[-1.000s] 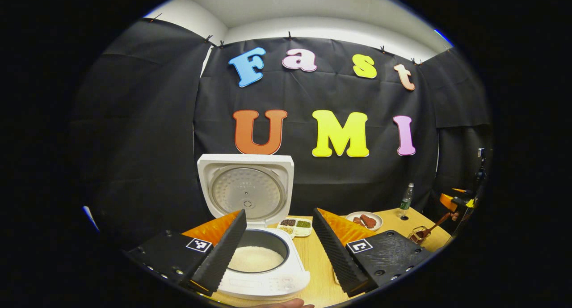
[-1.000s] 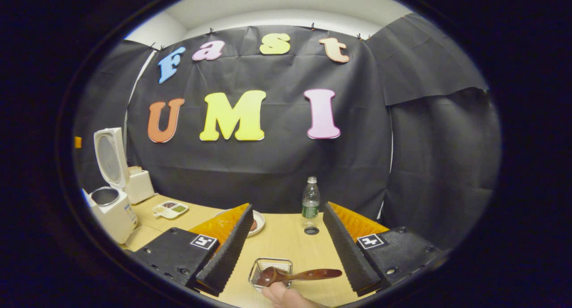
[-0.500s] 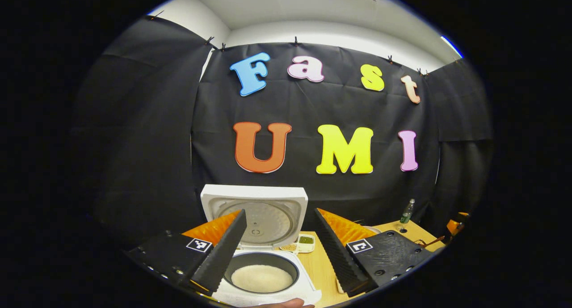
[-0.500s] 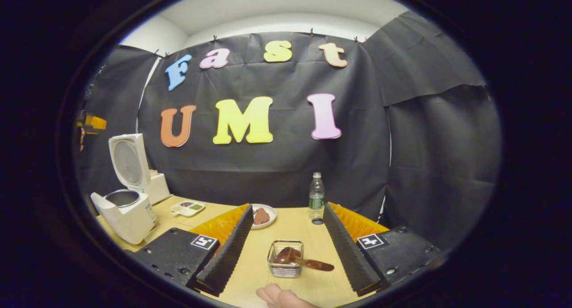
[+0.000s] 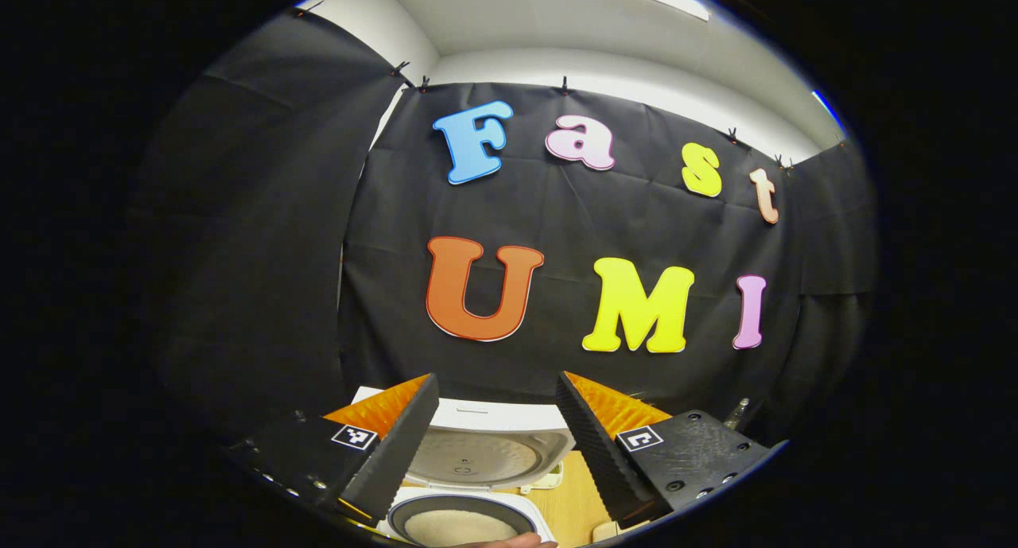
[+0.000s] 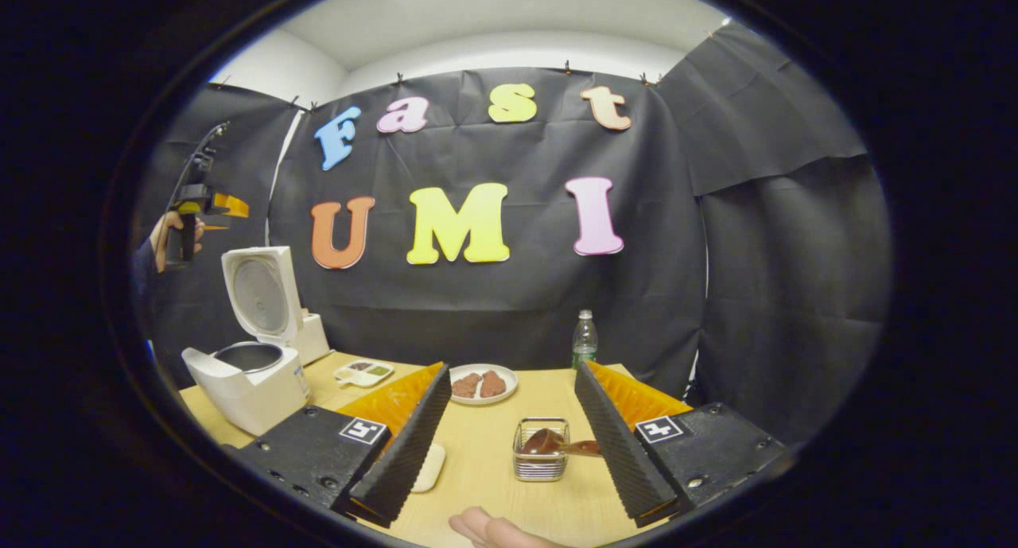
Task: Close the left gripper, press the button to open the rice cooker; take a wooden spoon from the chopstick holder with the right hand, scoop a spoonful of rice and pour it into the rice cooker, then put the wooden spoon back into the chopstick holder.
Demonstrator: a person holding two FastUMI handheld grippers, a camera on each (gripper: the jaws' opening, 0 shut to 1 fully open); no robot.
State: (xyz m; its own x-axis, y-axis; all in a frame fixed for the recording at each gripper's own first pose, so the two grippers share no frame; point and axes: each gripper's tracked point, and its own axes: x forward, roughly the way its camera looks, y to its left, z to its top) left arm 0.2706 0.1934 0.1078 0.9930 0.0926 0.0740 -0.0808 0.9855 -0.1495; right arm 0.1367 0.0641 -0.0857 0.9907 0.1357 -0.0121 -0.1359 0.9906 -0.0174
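Both tools have drawn back and up, each spread and empty.
Rice cooker [image 6: 254,357] stands open at nine o'clock on the table [image 6: 485,460]; wooden spoon [image 6: 557,443] rests in the chopstick holder [image 6: 540,451] at six, its overhanging handle half hidden, liable to tip out.

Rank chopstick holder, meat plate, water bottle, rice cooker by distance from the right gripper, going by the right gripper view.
1. Chopstick holder, between the right gripper's open fingers, wooden spoon resting in it.
2. Plate of meat, behind the holder, slightly left.
3. Water bottle, at the table's back edge by the wall.
Rice cooker, far left with lid up; too close to call against the bottle.
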